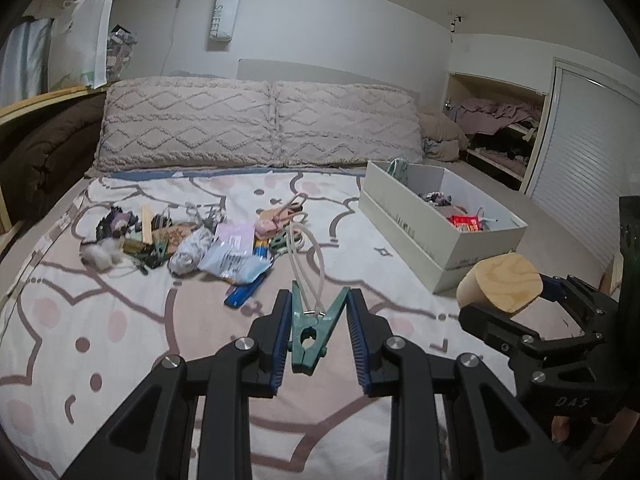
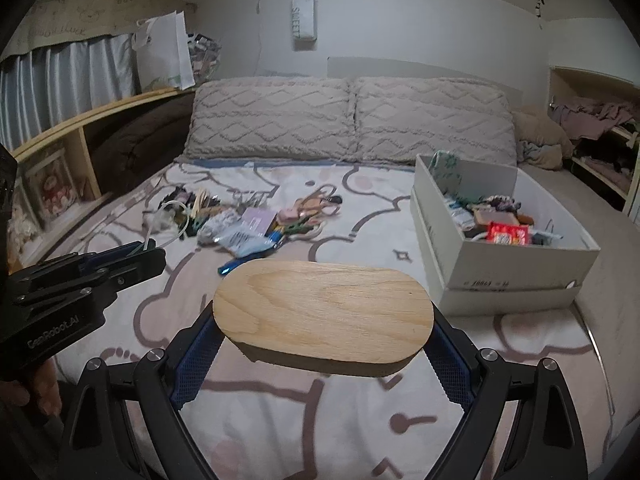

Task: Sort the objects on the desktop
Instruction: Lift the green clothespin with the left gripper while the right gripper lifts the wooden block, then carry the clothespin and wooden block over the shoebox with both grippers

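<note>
Now | left claw (image 1: 316,320) pinches green clothespin (image 1: 308,332) | right claw (image 2: 324,340) grips wooden block (image 2: 324,316), underside hidden

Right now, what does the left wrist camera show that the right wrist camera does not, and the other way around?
Only the left wrist view shows the green clothespin clamped in the left claw, with pale cords hanging from it, and the white slatted door on the right.

Only the right wrist view shows the grey curtain and the wooden shelf on the left.

Both show the oval wooden block held in the right claw, the white box already holding items, the unsorted pile on the bedspread, and two pillows.
</note>
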Available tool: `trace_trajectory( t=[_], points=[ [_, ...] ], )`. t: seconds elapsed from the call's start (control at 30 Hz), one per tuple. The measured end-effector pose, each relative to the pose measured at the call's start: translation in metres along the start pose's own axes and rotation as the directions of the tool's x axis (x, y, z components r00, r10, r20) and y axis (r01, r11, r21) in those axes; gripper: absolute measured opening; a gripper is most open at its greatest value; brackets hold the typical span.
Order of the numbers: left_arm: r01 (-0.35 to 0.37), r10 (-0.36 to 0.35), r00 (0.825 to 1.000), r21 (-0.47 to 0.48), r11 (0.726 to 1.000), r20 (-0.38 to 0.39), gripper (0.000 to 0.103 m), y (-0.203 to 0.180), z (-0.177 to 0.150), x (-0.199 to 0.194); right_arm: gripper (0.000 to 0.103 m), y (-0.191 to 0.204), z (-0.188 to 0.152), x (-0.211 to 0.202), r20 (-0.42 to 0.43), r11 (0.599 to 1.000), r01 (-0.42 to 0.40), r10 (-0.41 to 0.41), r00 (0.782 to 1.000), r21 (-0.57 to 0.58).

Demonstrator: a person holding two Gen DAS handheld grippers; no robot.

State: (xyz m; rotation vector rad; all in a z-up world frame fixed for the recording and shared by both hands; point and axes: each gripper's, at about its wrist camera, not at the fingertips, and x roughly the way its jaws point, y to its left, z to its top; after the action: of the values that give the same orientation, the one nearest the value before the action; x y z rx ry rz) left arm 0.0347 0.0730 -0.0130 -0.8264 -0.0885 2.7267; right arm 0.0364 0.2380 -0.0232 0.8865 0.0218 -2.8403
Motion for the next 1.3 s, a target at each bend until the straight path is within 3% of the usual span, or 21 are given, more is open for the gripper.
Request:
trace_trajectory(
  t=[0.6, 1.3],
  points=[
    [0.059, -0.062, 0.996, 0.047, 0.997, 0.061, 0.028, -0.053, 0.065, 0.034, 0.094, -0.085, 0.050, -0.006, 0.077, 0.996, 0.082, -0.085, 0.993, 0.036],
    [0.122, -0.131, 0.987, 0.100, 0.987, 0.090, 0.028, -0.091, 0.120, 0.087, 0.094, -0.169, 0.115, 0.012, 0.056, 0.998, 0.055, -0.057, 0.997, 0.028]
  ],
)
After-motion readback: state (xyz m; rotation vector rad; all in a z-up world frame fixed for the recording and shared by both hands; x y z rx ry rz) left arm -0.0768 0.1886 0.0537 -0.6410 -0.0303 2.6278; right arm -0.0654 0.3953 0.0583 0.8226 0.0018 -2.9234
